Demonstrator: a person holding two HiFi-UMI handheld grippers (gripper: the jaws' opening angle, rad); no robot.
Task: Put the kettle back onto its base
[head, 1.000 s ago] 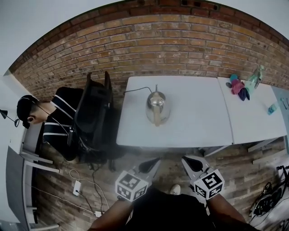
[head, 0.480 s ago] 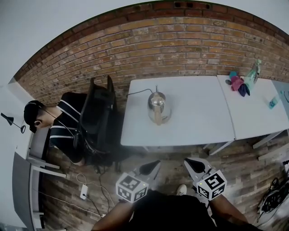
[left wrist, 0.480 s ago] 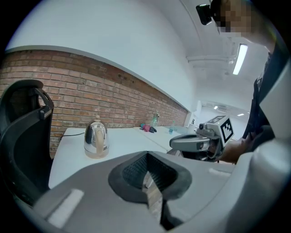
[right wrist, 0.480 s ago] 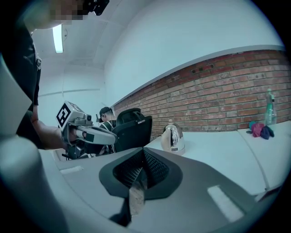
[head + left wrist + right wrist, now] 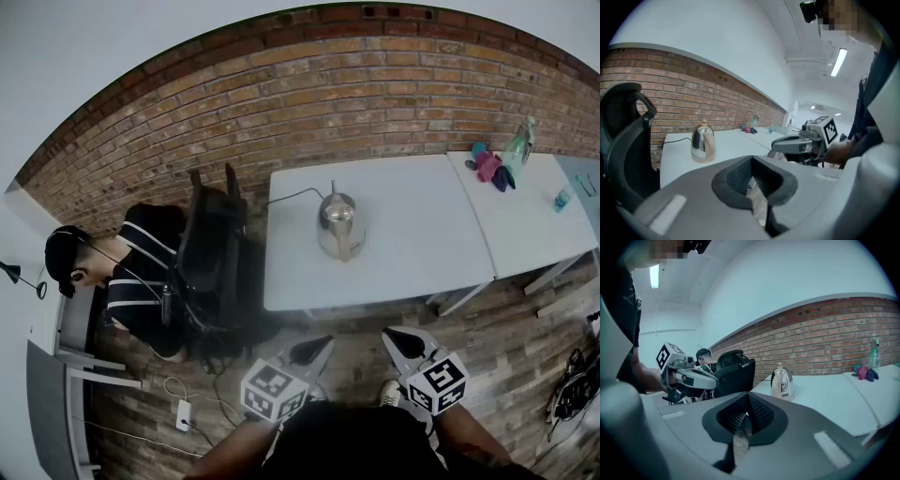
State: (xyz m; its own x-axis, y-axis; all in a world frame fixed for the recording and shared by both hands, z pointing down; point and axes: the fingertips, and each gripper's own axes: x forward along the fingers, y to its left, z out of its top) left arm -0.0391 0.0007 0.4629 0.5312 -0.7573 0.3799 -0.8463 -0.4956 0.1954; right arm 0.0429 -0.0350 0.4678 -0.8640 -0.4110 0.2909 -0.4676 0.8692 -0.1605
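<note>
A shiny steel kettle (image 5: 339, 225) with a pale handle stands upright on the white table (image 5: 412, 253). A low disc seems to lie under it, and a black cord (image 5: 291, 194) runs off to the table's left edge. The kettle also shows in the left gripper view (image 5: 703, 144) and the right gripper view (image 5: 782, 382). Both grippers hover over the brick-pattern floor, short of the table's near edge. My left gripper (image 5: 317, 349) (image 5: 752, 180) is shut and holds nothing. My right gripper (image 5: 401, 339) (image 5: 743, 420) is shut and empty too.
A black office chair (image 5: 211, 253) stands against the table's left side, with a seated person (image 5: 131, 281) beyond it. A second white table (image 5: 534, 225) on the right carries a spray bottle (image 5: 518, 145) and cloths (image 5: 489, 167). A power strip (image 5: 184, 412) and cables lie on the floor at the left.
The table and kettle have slid a little to the right in the head view as the person shifted. Both grippers moved along with the person, still shut and away from the table.
</note>
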